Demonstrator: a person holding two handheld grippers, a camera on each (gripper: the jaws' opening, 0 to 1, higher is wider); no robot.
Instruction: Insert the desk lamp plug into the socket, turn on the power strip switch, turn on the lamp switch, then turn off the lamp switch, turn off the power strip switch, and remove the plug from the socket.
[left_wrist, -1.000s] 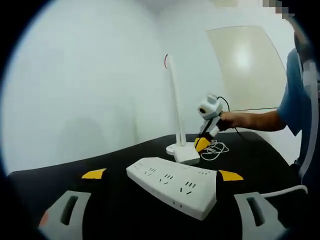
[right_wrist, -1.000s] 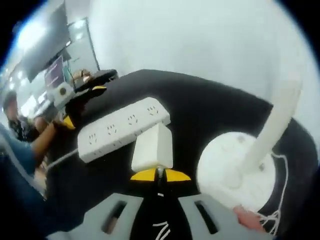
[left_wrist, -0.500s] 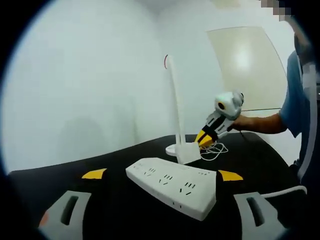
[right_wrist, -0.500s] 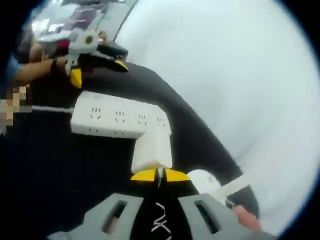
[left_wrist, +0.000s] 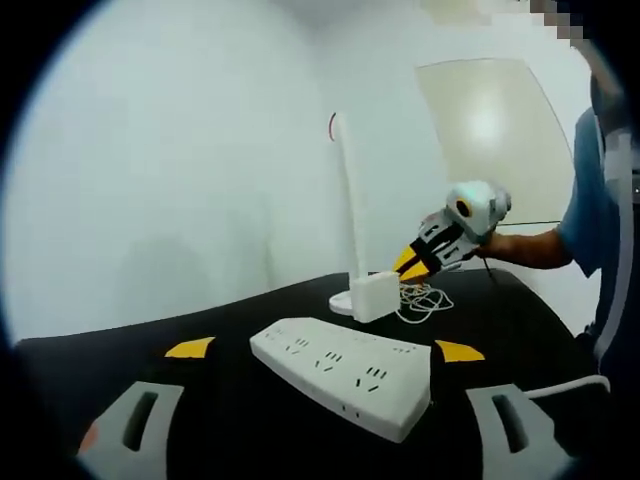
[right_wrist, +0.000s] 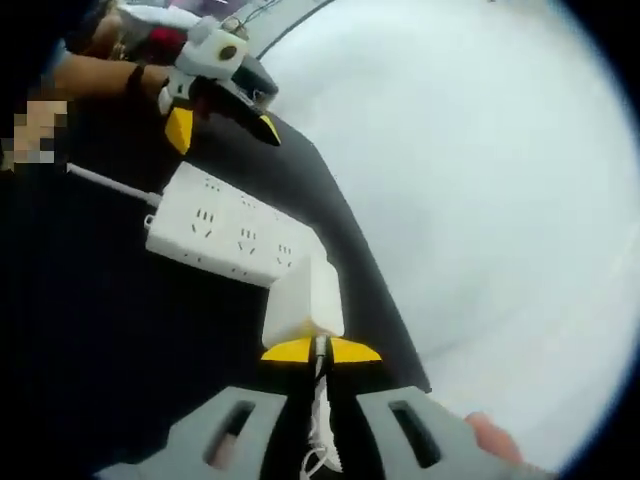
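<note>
In the right gripper view I find my right gripper clamped on the white lamp plug adapter, yellow tips closed against its near end, and its thin white cord running back between the jaws. The adapter is held off the black table, its far end just short of the near end of the white power strip; whether they touch I cannot tell. Beyond the strip the left gripper shows with its tips apart.

In the left gripper view my left gripper stands open with nothing in it, its yellow tips either side of the power strip directly ahead on the table. Past the strip the right gripper holds the adapter raised in front of the desk lamp base, with loose coiled cord beside it. A person's forearm extends behind that gripper.
</note>
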